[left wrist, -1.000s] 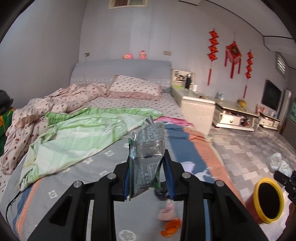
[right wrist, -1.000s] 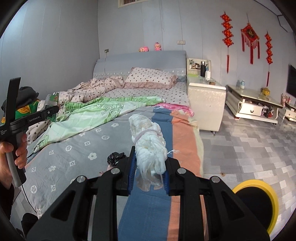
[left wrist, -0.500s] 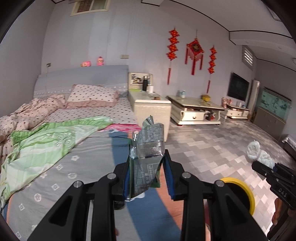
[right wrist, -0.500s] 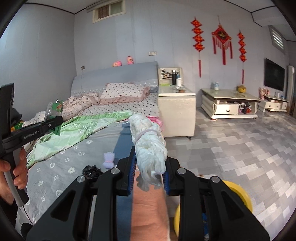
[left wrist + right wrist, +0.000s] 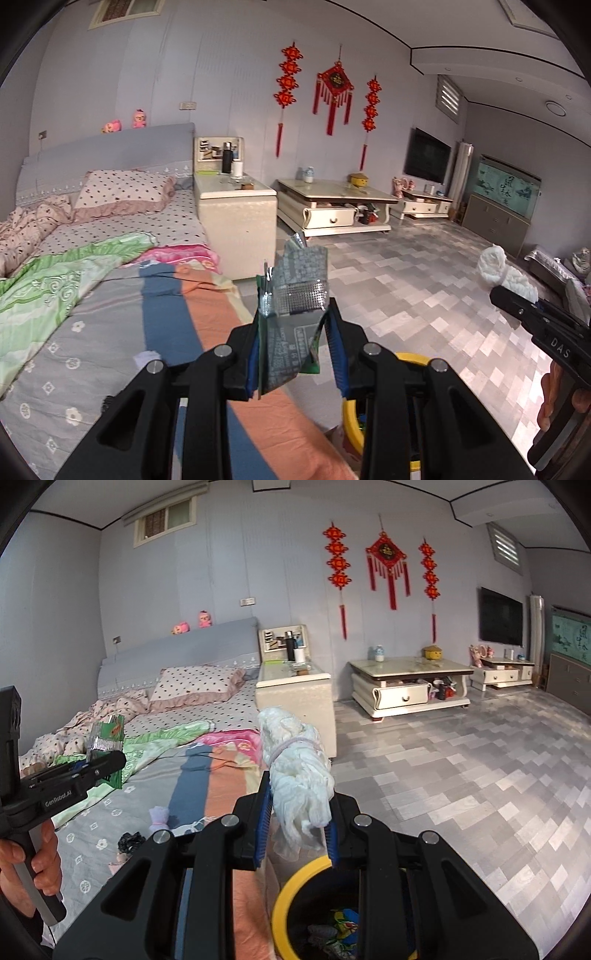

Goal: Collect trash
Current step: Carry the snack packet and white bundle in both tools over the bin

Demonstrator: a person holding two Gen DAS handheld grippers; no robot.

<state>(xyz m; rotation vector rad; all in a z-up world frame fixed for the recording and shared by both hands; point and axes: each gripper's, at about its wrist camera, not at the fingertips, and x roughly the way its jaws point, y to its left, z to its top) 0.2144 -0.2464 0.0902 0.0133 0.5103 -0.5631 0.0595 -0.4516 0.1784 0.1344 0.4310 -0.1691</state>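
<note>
At the foot of the bed [image 5: 110, 332], seen from the left wrist: the left gripper [image 5: 297, 354] has its fingers [image 5: 255, 354] clenched on a crumpled foil wrapper [image 5: 295, 306], which stands upright between them and rises above their tips. Just below and beyond the right-hand finger, the yellow rim of the trash bin [image 5: 410, 358] peeks out, mostly hidden by the gripper's body. Off to the far side, the right gripper [image 5: 517, 302] carries a white wad of tissue [image 5: 506, 269] out over the tiled floor.

From the right wrist: the right gripper [image 5: 297, 823] has its fingers [image 5: 264, 819] clamped around the white wad of tissue [image 5: 295, 771], tied round with a pale band. Directly beneath the fingertips the trash bin [image 5: 284, 897] stands open, with coloured wrappers already lying inside. To the left of the fingers, the left gripper [image 5: 99, 768], held in a hand [image 5: 40, 860], bears the foil wrapper [image 5: 105, 738] over the bed.

Both pieces appear ready for the drop, neither yet released. Behind and left of the fingers, a small purple scrap [image 5: 159, 816] and a dark scrap [image 5: 131, 841] lie on the bedspread, so more collecting seems to remain.
</note>
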